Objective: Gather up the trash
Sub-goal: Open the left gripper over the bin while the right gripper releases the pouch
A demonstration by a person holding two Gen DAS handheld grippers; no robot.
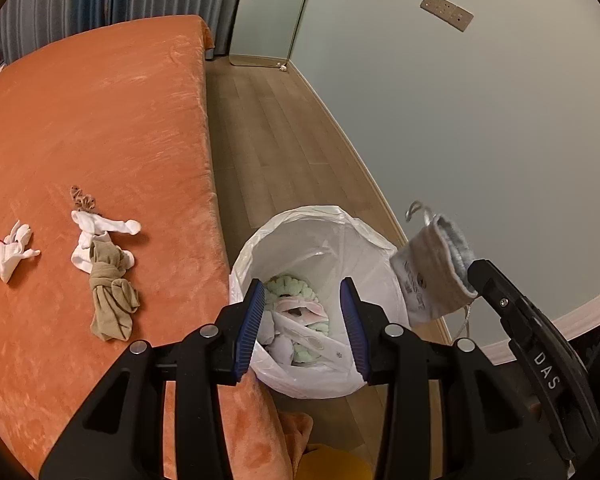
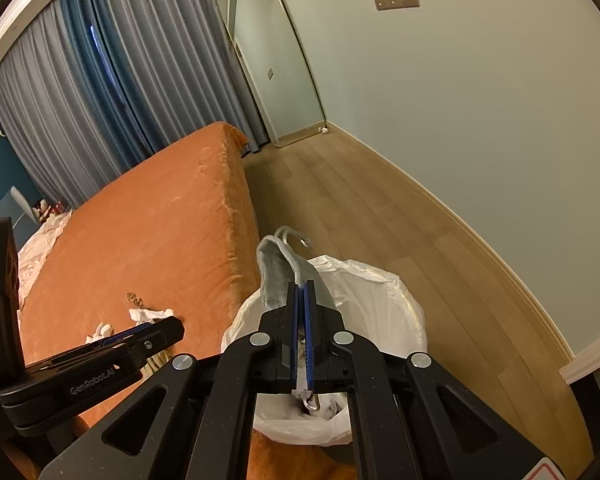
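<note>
One pouch (image 2: 278, 276) hangs clamped in the right claw (image 2: 300, 300) just over the bin (image 1: 380, 240) rim, while the left claw (image 1: 304, 312), apart and empty, points into the bin.
</note>
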